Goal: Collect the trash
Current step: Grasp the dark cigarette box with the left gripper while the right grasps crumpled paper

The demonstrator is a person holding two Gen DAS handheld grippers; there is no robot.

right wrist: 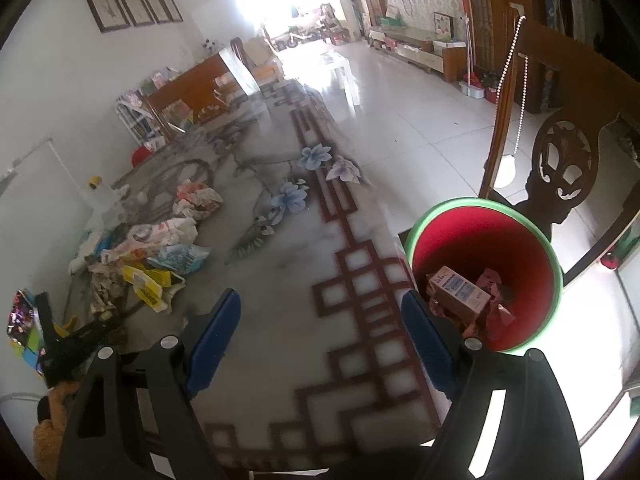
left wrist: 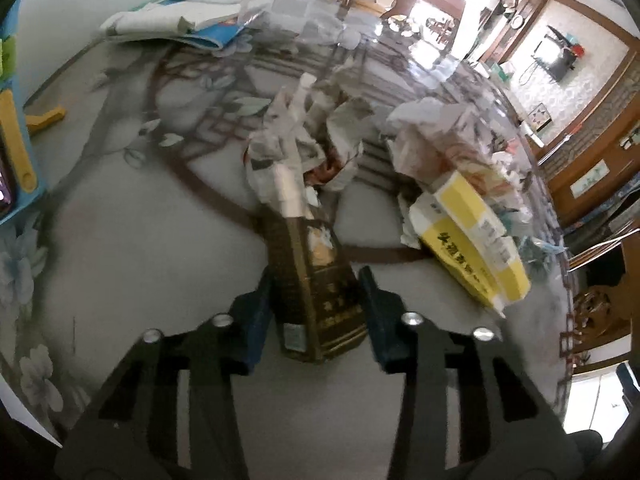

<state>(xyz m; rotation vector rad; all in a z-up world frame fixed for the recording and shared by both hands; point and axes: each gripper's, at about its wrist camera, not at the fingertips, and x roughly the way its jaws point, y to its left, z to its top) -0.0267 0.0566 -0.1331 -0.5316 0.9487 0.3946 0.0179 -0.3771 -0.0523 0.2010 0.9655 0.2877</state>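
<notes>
A dark brown carton with gold print (left wrist: 308, 248) stands between the blue pads of my left gripper (left wrist: 316, 280), which press on both its sides. Behind it on the patterned table (left wrist: 120, 240) lie crumpled newspaper (left wrist: 304, 132), more crumpled paper (left wrist: 436, 136) and a yellow and white box (left wrist: 468, 240). In the right wrist view my right gripper (right wrist: 320, 300) is open over the table top with nothing between its fingers. Just to its right stands a red bin with a green rim (right wrist: 480, 236), holding a pink carton (right wrist: 460, 292) and wrappers. The trash pile (right wrist: 160, 248) shows at the left.
Books and papers (left wrist: 180, 20) are stacked at the table's far side. A blue box (left wrist: 16, 140) sits at the left edge. A carved wooden chair (right wrist: 560, 160) stands behind the bin, past the table's right edge. White tiled floor lies beyond.
</notes>
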